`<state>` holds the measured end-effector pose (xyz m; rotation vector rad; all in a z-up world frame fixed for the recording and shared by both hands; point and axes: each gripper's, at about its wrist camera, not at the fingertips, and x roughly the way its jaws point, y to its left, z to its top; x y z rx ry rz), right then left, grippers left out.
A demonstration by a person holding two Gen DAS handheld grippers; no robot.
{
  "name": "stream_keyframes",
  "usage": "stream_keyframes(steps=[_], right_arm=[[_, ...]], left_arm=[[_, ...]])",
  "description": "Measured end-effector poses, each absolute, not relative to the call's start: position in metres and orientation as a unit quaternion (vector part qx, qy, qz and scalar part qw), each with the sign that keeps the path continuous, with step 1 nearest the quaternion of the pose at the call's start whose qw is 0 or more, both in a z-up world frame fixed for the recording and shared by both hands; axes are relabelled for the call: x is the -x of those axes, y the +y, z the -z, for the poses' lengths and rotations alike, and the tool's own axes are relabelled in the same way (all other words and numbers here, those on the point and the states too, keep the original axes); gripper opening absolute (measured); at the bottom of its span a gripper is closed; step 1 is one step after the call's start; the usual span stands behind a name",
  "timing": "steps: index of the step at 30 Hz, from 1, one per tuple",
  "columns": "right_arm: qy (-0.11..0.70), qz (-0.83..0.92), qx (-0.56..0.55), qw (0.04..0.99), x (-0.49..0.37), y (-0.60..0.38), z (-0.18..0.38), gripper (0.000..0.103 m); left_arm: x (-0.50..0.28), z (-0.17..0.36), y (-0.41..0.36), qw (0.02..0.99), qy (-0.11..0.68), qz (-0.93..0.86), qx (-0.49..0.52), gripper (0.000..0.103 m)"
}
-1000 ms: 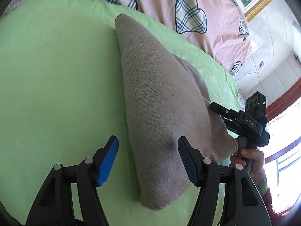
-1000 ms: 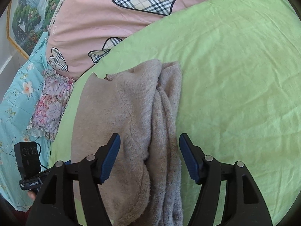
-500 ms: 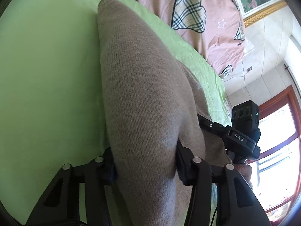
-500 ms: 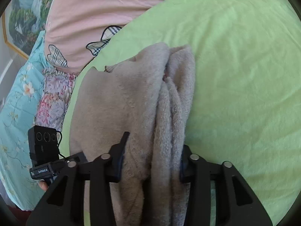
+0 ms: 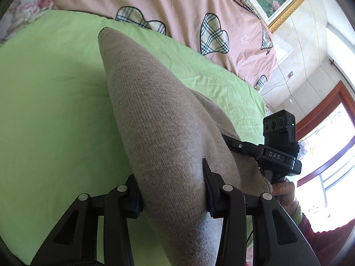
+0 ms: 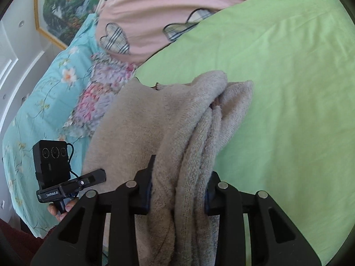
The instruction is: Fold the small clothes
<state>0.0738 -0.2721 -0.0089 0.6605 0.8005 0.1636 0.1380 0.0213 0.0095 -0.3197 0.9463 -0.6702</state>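
Beige knit garment [image 5: 159, 119] is pinched at near edge by both grippers, over the green bed sheet [image 5: 48, 110]. Left gripper [image 5: 173, 197] and right gripper [image 6: 178, 196] are closed on bunched fabric. Partly folded already, apparently; final fold & flattening are left.

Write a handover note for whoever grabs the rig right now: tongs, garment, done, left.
Left tongs: shut on the smooth knit end of the beige sweater.
Right tongs: shut on the bunched, fleecy layers of the same sweater.
Sweater: a long, narrow bundle on the green sheet, pinched at the near end on both sides; the far end rests on the sheet.
Done: both grips are set on an already narrowed garment.
Left: probably carry the held end toward the far end for the cross fold, release, flatten.
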Motion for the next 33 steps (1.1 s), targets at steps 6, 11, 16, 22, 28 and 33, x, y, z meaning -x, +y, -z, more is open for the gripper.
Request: stream_keyframes(steps=[6,11,16,22,28,33], right_arm=[[0.412,-0.065,-0.312,0.854,-0.072,-0.240,0.040,0.040],[0.423,-0.039,-0.309,0.851,-0.067,-0.247,0.029,0.053],[0.385,0.004,-0.269,0.883,-0.074,-0.257,-0.009,0.054],[0.403,-0.009,-0.286,0.869,-0.138,-0.265,0.000,0.053],[0.375,-0.024,-0.246,0.893,-0.136,-0.248,-0.020,0.009],[0.346,-0.010,-0.244,0.906,-0.109,-0.263,-0.032,0.009]], left_arm=[[-0.120,0.038,0.047,0.812,0.483,0.288,0.157,0.052],[-0.123,0.034,0.067,0.815,0.459,0.295,0.196,0.073],[-0.155,0.028,0.086,0.820,0.448,0.273,0.228,0.076],[-0.173,0.036,0.084,0.822,0.462,0.243,0.228,0.076],[-0.167,0.036,0.084,0.819,0.468,0.242,0.227,0.076],[-0.197,0.037,0.069,0.817,0.483,0.240,0.205,0.084]])
